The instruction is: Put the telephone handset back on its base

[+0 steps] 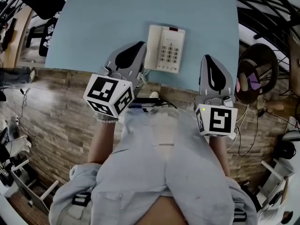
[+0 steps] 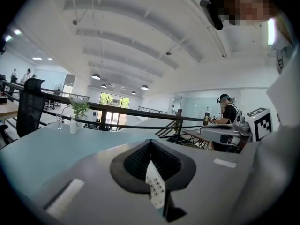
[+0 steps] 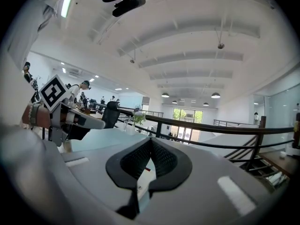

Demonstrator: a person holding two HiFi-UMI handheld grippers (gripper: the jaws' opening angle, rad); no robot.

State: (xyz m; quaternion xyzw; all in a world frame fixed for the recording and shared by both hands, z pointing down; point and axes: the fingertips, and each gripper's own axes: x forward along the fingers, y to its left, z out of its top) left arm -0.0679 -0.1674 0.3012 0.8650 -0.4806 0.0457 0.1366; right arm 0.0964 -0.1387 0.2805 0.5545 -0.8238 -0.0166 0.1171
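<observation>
Telephone handset (image 1: 153, 46) appears to lie already in its cradle, along the left side of the base (image 1: 171, 53), which stands on the light blue table (image 1: 93, 27) near the front edge. The left gripper (image 1: 139, 46) is raised just beside the handset, with its jaws closed together and nothing between them; in the left gripper view only the keypad (image 2: 155, 186) shows through the narrow slit under the pads. The right gripper (image 1: 209, 60) hangs a little apart to the right of the base, and its jaws are also closed and empty. I judge that the step in hand is to draw away and check the result. To do it well, the hands should lift off without catching what looks like the coiled cord (image 1: 144, 77) at the table edge, and one should confirm that both ends of the handset sit flat.
</observation>
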